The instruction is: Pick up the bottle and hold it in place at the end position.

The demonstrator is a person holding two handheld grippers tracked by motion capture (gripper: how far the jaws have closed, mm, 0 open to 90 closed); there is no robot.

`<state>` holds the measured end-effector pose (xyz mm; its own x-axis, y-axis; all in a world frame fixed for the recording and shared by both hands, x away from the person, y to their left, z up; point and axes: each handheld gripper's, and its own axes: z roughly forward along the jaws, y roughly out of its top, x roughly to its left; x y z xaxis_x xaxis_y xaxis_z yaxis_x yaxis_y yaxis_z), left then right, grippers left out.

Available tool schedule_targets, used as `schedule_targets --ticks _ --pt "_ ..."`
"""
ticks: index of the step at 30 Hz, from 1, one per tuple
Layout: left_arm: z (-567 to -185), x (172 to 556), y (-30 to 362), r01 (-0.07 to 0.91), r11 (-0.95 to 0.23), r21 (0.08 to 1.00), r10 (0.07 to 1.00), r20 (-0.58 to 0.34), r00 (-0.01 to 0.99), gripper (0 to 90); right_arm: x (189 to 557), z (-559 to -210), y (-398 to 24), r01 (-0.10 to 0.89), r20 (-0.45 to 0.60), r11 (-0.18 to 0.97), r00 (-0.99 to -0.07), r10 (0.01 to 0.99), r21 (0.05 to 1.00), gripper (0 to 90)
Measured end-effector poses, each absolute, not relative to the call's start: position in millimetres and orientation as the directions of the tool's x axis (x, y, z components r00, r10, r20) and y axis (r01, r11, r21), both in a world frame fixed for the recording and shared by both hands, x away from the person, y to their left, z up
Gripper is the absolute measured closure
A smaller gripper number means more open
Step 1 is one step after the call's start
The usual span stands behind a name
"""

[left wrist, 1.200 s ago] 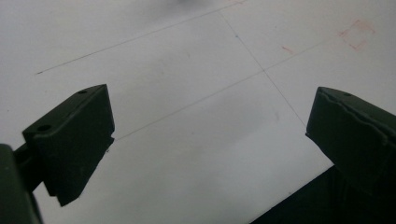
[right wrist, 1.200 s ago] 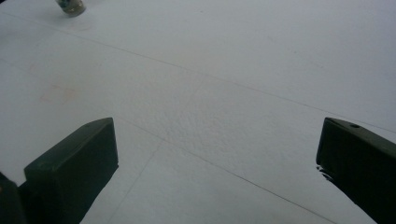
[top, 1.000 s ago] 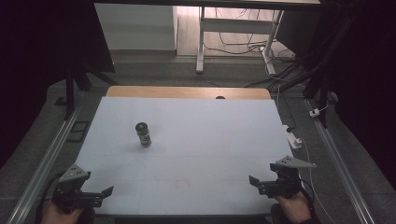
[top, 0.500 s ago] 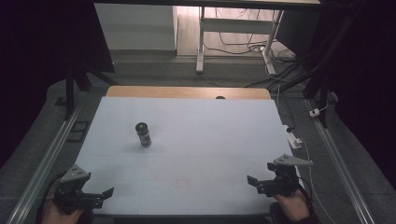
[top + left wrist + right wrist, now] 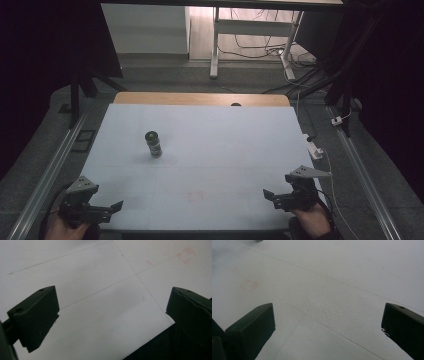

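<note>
Two grippers wait at the near edge of the white table, and you hold one in each hand. Your left gripper sits at the near left corner. Your right gripper sits at the near right corner. Both have their jaws spread wide apart, with nothing between them. You can see that in each gripper view, where just bare table shows between the two black jaws.

One small dark can stands up on the table. It is straight up, so its long way points at the ceiling. It stands in the left half of the table, about halfway back. It is well apart from both grippers.

From your left gripper, the can is ahead and a little to the right. From your right gripper, it is ahead and far off to the left. So your left hand looks like the nearer one.

I think the next move is a reach for the can. If you go with the left gripper, come at it from the side, with one jaw on each side of the can.
</note>
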<state>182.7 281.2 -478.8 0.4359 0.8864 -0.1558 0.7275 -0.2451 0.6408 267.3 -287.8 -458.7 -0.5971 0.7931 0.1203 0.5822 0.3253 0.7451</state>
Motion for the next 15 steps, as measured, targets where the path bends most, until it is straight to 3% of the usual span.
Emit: schedule_targets --ticks 10,15 --pt "-478 191 281 0.714 -0.228 0.662 0.878 -0.177 0.445 0.0 268 -459 -289 0.593 0.141 0.312 -0.594 0.792 0.742 0.0" --pt "-479 197 278 0.674 -0.255 0.693 0.852 -0.167 0.495 0.0 268 -459 -289 0.59 0.136 0.319 -0.598 0.79 0.742 0.0"
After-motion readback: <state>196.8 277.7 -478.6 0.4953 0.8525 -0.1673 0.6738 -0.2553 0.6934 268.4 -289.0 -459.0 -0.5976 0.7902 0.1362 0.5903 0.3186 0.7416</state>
